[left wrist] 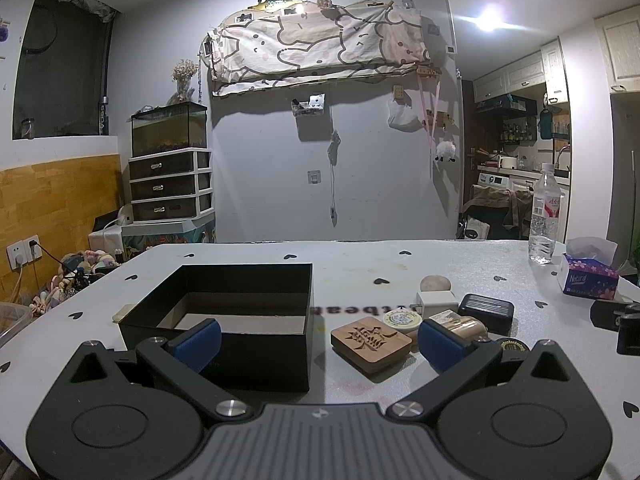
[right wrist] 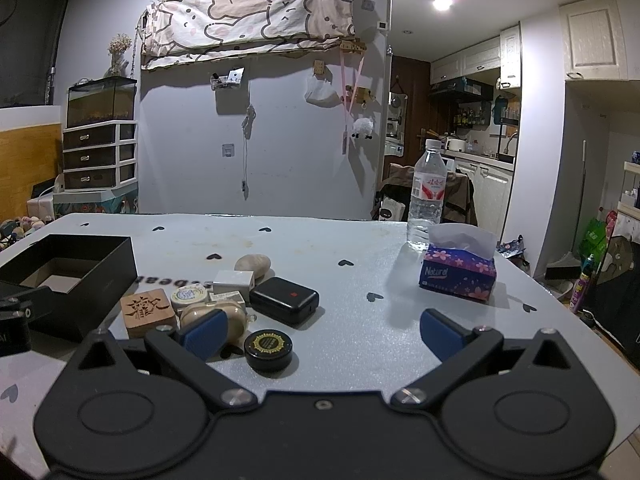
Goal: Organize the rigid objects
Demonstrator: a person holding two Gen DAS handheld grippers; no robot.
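Observation:
An open black box (left wrist: 248, 304) (right wrist: 76, 276) sits on the table's left part, and nothing shows inside it. Right of it lies a cluster: a carved wooden block (left wrist: 370, 342) (right wrist: 147, 312), a round cream tin (left wrist: 402, 319) (right wrist: 189, 297), a white cube (left wrist: 437, 303) (right wrist: 234, 281), a smooth stone (left wrist: 434, 282) (right wrist: 253, 265), a black case (left wrist: 486, 312) (right wrist: 285, 299), a beige case (right wrist: 210, 317) and a black round tin (right wrist: 268, 350). My left gripper (left wrist: 320, 344) stands open before the box and block. My right gripper (right wrist: 320, 334) is open near the round tin.
A water bottle (left wrist: 544, 216) (right wrist: 428, 200) and a tissue box (left wrist: 588, 276) (right wrist: 458, 270) stand at the table's far right. The right gripper's body (left wrist: 618, 320) shows at the left view's right edge. The table (right wrist: 360, 320) has bare surface right of the cluster.

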